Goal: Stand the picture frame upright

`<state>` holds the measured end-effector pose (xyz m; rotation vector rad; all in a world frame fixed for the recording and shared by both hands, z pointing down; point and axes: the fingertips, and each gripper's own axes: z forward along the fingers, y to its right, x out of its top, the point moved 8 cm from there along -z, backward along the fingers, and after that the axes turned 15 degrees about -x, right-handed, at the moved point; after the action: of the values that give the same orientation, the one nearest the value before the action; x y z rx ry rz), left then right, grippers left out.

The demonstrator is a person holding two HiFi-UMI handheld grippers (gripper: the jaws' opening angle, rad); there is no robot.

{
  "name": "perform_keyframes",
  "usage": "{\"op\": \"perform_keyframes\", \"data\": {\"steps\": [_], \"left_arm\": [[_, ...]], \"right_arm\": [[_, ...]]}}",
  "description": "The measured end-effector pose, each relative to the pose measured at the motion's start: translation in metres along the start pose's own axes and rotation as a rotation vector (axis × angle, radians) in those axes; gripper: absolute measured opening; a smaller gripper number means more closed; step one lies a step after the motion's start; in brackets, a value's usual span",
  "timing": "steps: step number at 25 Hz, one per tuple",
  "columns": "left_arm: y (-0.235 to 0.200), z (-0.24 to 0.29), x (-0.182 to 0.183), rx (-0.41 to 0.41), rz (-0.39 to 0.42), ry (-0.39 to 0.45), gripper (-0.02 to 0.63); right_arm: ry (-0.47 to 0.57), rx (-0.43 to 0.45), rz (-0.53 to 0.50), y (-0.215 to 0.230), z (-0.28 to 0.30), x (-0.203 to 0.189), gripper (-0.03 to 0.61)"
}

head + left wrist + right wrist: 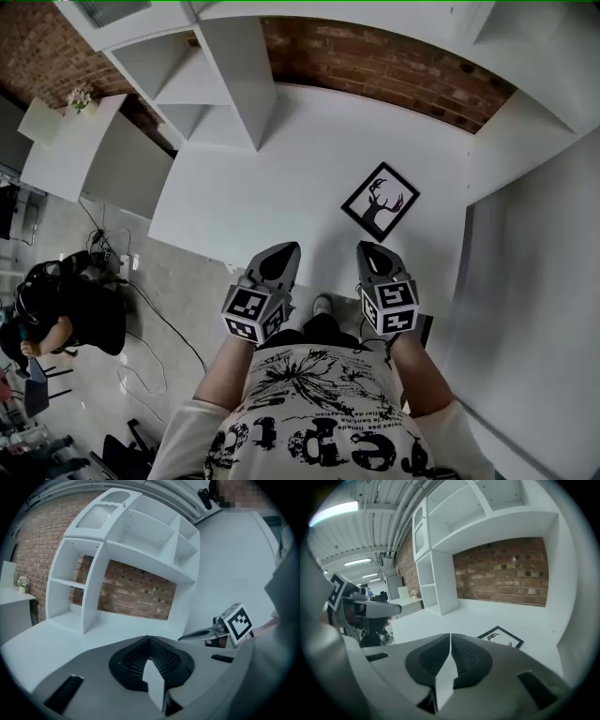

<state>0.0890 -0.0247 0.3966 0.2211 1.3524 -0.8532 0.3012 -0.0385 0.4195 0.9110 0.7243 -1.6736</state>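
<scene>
Left gripper (279,258) pressed together, empty | right gripper (375,255) also closed, empty | picture frame (380,202) flat on white table (281,159) ahead of right gripper, untouched | risk: closed jaws shoving frame sideways instead of gripping edge

Picture frame (380,202): flat on the counter (281,169), right of its middle, apart from all else.
Shelf unit (220,84): on the counter's far left, backed by the brick wall (375,61).
Left gripper (279,255): over the counter's near edge, left of the right gripper (371,253).
Right gripper: nearer than the picture frame, not touching it.
</scene>
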Motion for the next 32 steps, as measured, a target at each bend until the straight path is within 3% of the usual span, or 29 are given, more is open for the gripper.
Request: {"op": "perform_keyframes", "data": {"steps": [5, 12, 17, 20, 32], "left_arm": [[-0.015, 0.041, -0.009, -0.054, 0.036, -0.025, 0.012], [-0.039, 0.069, -0.029, -0.040, 0.009, -0.069, 0.012], [-0.051, 0.066, -0.049, -0.042, -0.085, -0.070, 0.012], [-0.059, 0.062, -0.053, -0.030, -0.100, -0.086, 0.012], [-0.065, 0.038, -0.063, -0.052, -0.090, -0.120, 0.012]], "right_arm": [[-0.145, 0.014, -0.094, 0.024, 0.071, -0.019, 0.126], [-0.304, 0.044, -0.290, 0.037, 0.140, -0.039, 0.127], [-0.377, 0.036, -0.410, 0.037, 0.161, -0.051, 0.105], [-0.415, 0.027, -0.475, 0.034, 0.170, -0.057, 0.091], [-0.439, 0.035, -0.603, 0.023, 0.173, -0.061, 0.074]]}}
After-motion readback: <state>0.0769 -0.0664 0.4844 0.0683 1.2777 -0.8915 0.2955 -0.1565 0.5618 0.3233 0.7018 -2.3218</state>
